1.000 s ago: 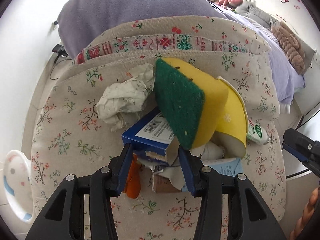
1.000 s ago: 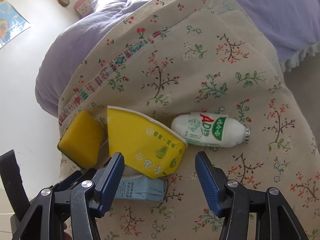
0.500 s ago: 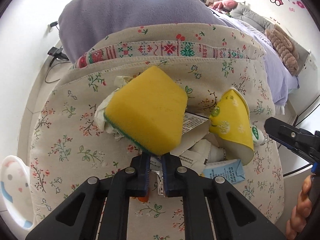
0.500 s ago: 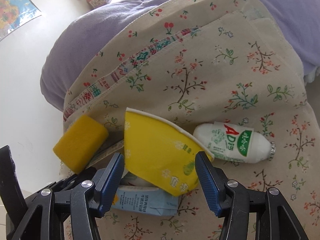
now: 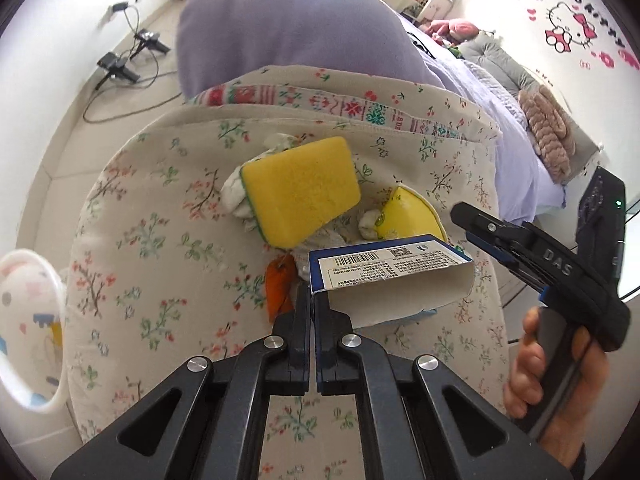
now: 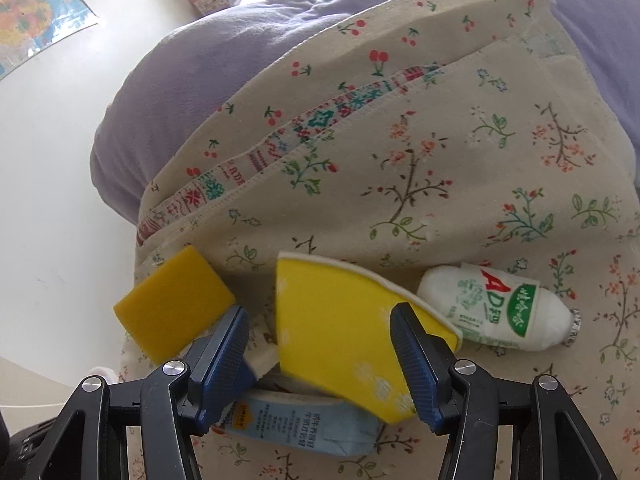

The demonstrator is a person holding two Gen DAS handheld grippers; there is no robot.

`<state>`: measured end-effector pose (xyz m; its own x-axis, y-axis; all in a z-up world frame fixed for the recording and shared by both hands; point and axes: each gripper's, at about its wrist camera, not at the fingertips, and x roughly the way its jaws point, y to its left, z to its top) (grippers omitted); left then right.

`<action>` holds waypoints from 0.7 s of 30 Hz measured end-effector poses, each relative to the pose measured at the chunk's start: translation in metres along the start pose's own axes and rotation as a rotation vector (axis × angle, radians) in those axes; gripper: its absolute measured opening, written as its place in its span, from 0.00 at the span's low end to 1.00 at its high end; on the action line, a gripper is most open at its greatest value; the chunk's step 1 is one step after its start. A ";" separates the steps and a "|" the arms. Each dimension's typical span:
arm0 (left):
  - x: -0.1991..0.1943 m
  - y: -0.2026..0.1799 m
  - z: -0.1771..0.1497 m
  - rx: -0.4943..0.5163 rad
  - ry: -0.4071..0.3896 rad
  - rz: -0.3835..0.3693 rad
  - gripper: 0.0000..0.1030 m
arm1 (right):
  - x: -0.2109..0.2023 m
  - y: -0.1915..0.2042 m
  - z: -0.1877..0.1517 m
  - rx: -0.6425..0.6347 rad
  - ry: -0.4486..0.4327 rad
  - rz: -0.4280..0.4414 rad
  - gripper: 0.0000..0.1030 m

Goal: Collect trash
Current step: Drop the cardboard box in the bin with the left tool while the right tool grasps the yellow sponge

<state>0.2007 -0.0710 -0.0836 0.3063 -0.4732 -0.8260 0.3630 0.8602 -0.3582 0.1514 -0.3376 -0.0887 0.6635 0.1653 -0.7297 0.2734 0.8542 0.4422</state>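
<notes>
Because the left gripper (image 5: 312, 300) had pinched the torn blue-and-white cardboard box (image 5: 384, 276) by its near-left corner, the box hung lifted, while the right gripper (image 6: 320, 354) gaped around the crushed yellow paper cup (image 6: 340, 320).

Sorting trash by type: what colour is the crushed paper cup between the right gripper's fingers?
Yellow, with a white rim; the paper cup shows best in the right wrist view.

"Hello Kitty" on the wall sticker (image 5: 576, 20), "DAS" on the right gripper (image 5: 472, 224) — "AD" on the white bottle (image 6: 496, 308).
</notes>
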 end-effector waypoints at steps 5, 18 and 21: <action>-0.046 0.031 -0.005 -0.075 -0.068 -0.038 0.01 | 0.003 0.032 -0.003 -0.103 -0.042 0.012 0.62; -0.115 0.146 -0.021 -0.311 -0.197 0.177 0.01 | 0.068 0.168 -0.052 -0.504 -0.055 -0.121 0.80; -0.120 0.170 -0.026 -0.341 -0.193 0.197 0.01 | 0.089 0.179 -0.059 -0.551 -0.085 -0.258 0.80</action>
<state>0.2027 0.1368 -0.0568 0.5112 -0.2925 -0.8082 -0.0201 0.9360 -0.3515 0.2185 -0.1409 -0.1046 0.6831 -0.1012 -0.7233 0.0475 0.9944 -0.0943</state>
